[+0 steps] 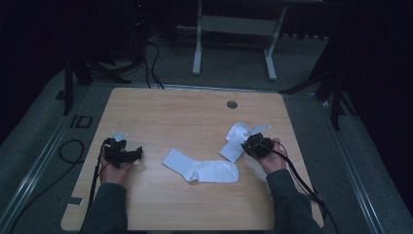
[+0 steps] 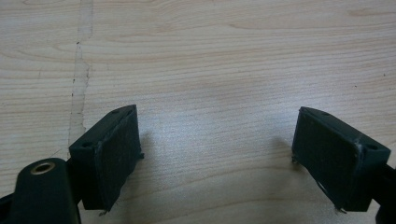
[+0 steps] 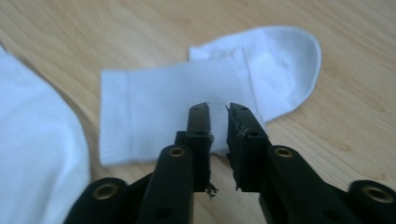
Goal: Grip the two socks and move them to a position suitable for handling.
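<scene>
Two white socks lie on the wooden table (image 1: 195, 112). One sock (image 1: 204, 169) is spread flat near the middle. The other, a folded sock (image 1: 234, 141), lies to its right, and in the right gripper view this folded sock (image 3: 159, 107) sits just beyond the jaws. My right gripper (image 1: 253, 144) hovers at its near edge. That right gripper (image 3: 218, 108) has only a narrow gap between its pads, and no cloth is pinched there. The flat sock (image 3: 32, 140) fills the left edge of that view. My left gripper (image 1: 139, 153) rests at the table's left, and over bare wood this left gripper (image 2: 217, 112) stands wide open.
A round cable hole (image 1: 232, 104) sits near the table's far edge. Beyond the table stands a white desk frame (image 1: 234, 29) on grey floor. Cables (image 1: 73, 151) trail on the floor at the left, and a cable runs back from each gripper.
</scene>
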### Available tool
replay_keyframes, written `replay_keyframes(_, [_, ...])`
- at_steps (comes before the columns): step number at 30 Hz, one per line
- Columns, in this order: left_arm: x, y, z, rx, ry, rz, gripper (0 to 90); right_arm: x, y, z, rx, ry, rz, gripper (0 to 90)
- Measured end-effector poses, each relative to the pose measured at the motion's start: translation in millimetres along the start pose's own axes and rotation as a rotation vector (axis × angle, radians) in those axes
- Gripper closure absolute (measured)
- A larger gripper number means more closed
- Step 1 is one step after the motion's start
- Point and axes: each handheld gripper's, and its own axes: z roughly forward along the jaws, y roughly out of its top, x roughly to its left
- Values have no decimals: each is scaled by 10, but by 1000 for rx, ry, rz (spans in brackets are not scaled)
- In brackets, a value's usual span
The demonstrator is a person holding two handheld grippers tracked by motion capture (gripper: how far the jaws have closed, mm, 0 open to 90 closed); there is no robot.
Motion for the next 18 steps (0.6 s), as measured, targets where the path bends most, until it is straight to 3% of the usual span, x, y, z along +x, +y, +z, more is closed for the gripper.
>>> replay_keyframes(4, [0, 0, 0, 0, 0, 0, 154, -20, -38, 96, 26, 11, -6, 841])
replay_keyframes(11, [0, 0, 0, 0, 0, 0, 154, 110, -65, 260, 90, 92, -64, 873])
replay_keyframes(18, [0, 0, 0, 0, 0, 0, 154, 240, 35, 348, 78, 144, -71, 873])
